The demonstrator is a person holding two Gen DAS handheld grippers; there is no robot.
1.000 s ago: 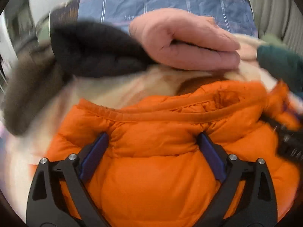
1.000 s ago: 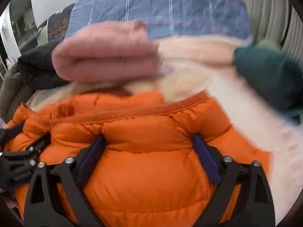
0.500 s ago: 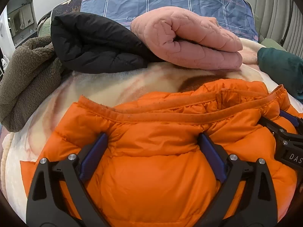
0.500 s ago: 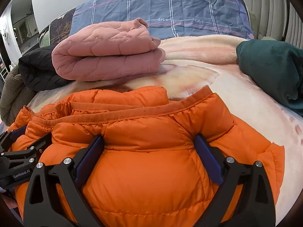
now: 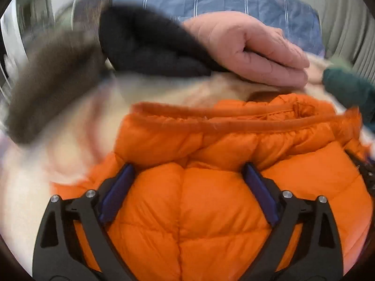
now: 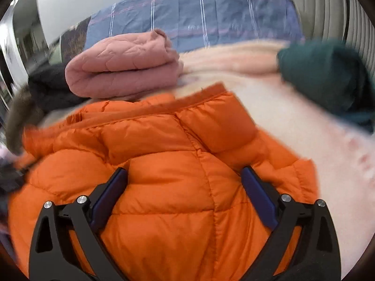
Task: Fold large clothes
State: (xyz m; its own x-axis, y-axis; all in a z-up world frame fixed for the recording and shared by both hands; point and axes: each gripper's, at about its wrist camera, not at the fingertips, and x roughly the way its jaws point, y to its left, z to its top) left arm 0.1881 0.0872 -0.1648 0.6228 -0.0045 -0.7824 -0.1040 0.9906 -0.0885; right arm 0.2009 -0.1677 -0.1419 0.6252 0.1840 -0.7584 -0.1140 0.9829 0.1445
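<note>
The orange puffer jacket (image 5: 211,187) lies on a cream blanket (image 6: 304,121) spread over a bed. The left tongs (image 5: 187,182) stand spread wide, a bulge of jacket padding swelling between the blue pads; whether they grip it I cannot tell. The right tongs (image 6: 185,187) are spread the same way over the jacket's other side. Behind the jacket sit a folded pink garment (image 6: 121,70), a black garment (image 5: 150,44) and a dark green one (image 6: 323,75).
</note>
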